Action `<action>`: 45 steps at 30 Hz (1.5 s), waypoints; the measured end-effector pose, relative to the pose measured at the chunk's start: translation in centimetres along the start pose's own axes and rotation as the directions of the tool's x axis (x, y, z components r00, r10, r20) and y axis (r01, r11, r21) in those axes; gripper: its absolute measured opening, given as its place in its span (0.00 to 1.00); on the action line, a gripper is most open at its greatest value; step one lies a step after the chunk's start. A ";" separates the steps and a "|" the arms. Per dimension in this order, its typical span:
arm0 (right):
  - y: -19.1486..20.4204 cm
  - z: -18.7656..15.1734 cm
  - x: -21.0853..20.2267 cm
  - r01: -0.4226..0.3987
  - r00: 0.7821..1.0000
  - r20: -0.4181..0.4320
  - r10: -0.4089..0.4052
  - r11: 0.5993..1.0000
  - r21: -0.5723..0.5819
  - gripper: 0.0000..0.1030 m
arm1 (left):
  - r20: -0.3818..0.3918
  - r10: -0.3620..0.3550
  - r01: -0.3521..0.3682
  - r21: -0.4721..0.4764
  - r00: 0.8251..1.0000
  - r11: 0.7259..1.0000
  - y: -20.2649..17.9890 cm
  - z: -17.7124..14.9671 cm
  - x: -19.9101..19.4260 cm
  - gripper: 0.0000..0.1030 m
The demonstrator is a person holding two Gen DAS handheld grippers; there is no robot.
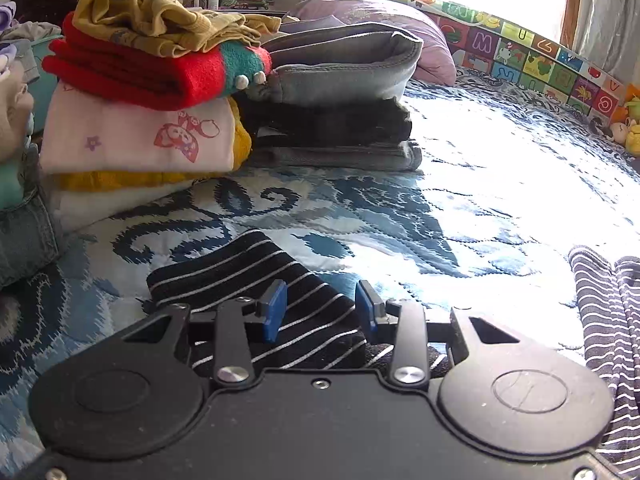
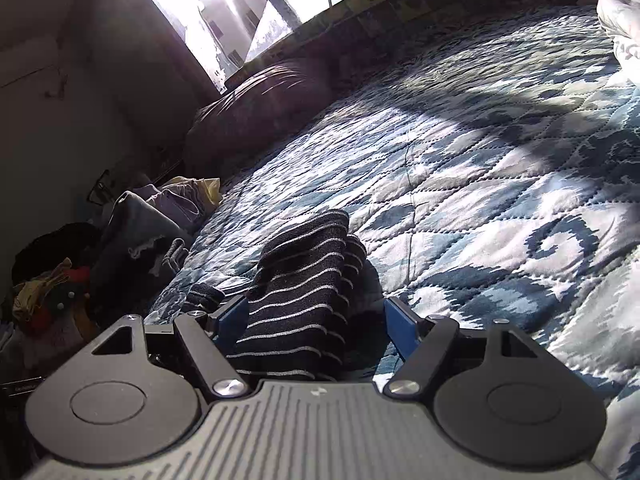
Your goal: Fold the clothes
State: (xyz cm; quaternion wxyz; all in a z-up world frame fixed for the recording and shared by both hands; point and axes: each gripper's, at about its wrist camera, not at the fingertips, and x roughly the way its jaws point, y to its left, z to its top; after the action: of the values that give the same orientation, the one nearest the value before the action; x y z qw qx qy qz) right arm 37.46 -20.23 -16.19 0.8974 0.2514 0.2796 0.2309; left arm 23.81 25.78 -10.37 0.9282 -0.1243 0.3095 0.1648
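Note:
A black garment with thin white stripes [image 1: 240,276] lies on the blue-and-white quilt [image 1: 440,208]. In the left wrist view a folded end of it runs under and between the blue pads [image 1: 274,312] of my left gripper [image 1: 320,308], whose jaws stand apart. More of the striped cloth [image 1: 608,320] shows at the right edge. In the right wrist view the striped garment [image 2: 304,280] rises as a bunched fold between the fingers of my right gripper [image 2: 316,320], which is wide open around it. Neither gripper's pads press the cloth.
Stacks of folded clothes stand at the back left: a red knit [image 1: 132,72] on a pink-print cloth [image 1: 136,136], and grey and black pieces [image 1: 340,76]. A purple pillow [image 1: 380,16], an alphabet mat [image 1: 520,52] and plush toys [image 1: 628,124] line the far side.

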 end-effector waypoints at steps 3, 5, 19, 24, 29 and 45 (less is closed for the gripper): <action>-0.4 0.2 -0.3 -0.017 1.000 0.011 0.017 1.000 0.023 0.62 | -0.007 -0.040 0.040 -0.025 0.999 0.999 -1.7 -1.3 -1.1 0.46; -0.4 0.3 -0.1 -0.014 1.000 0.001 0.014 1.000 0.024 0.59 | -0.005 -0.052 0.052 -0.018 0.999 0.999 -3.1 -2.5 -2.2 0.46; 2.3 1.1 0.2 0.004 1.000 0.024 0.000 0.990 -0.139 0.52 | -0.053 -0.136 0.136 -0.002 0.989 0.991 -7.6 -4.4 -1.4 0.47; 2.5 1.4 0.5 -0.016 1.000 0.002 0.016 0.989 -0.147 0.33 | -0.052 -0.189 0.188 -0.026 0.981 0.982 -7.5 -3.9 -1.1 0.48; 2.7 1.4 0.6 0.015 1.000 -0.005 -0.016 0.989 -0.148 0.18 | -0.053 -0.275 0.273 -0.049 0.960 0.961 -7.9 -3.8 -1.1 0.50; 4.9 2.8 -8.3 0.167 0.975 0.182 -0.124 0.955 -0.244 0.05 | -0.052 -0.630 0.632 0.104 0.775 0.768 -13.5 -3.6 -4.2 0.54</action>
State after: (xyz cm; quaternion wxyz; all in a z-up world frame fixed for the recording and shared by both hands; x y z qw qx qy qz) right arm 31.68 -22.00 -8.16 0.9570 0.1298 0.1897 0.1768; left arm 23.90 11.31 -8.88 0.9330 -0.1683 0.2655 -0.1752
